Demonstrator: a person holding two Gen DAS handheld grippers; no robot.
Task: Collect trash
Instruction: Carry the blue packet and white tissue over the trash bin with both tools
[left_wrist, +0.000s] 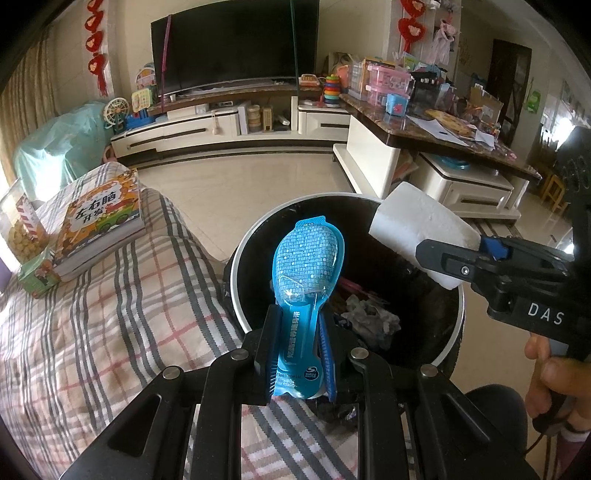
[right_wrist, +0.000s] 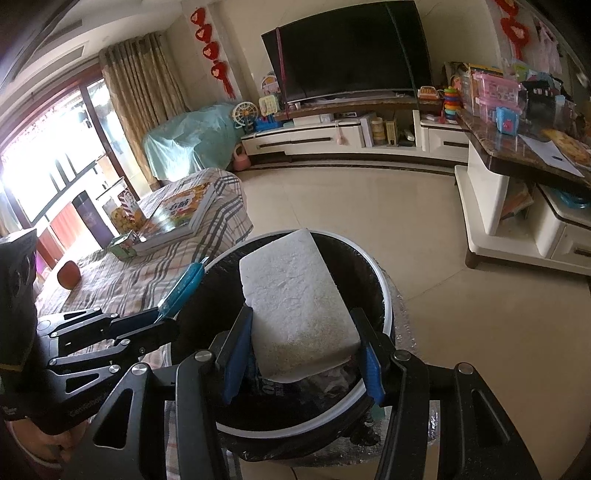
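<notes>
My left gripper (left_wrist: 297, 325) is shut on a blue plastic package (left_wrist: 308, 258) and holds it over the near rim of the black trash bin (left_wrist: 243, 243), which has a white rim and crumpled trash inside. My right gripper (right_wrist: 301, 328) is shut on a white foam block (right_wrist: 295, 295), held over the bin (right_wrist: 384, 295). The foam block (left_wrist: 421, 229) and right gripper (left_wrist: 454, 258) show at the right of the left wrist view. The left gripper (right_wrist: 162, 314) with the blue package (right_wrist: 183, 288) shows at the left of the right wrist view.
A table with a plaid cloth (left_wrist: 92, 332) stands left of the bin, carrying a thick book (left_wrist: 99, 221), a snack jar (left_wrist: 22, 229) and a small green box (left_wrist: 37, 277). A TV cabinet (left_wrist: 221, 129) and a cluttered counter (left_wrist: 424, 122) stand beyond the tiled floor.
</notes>
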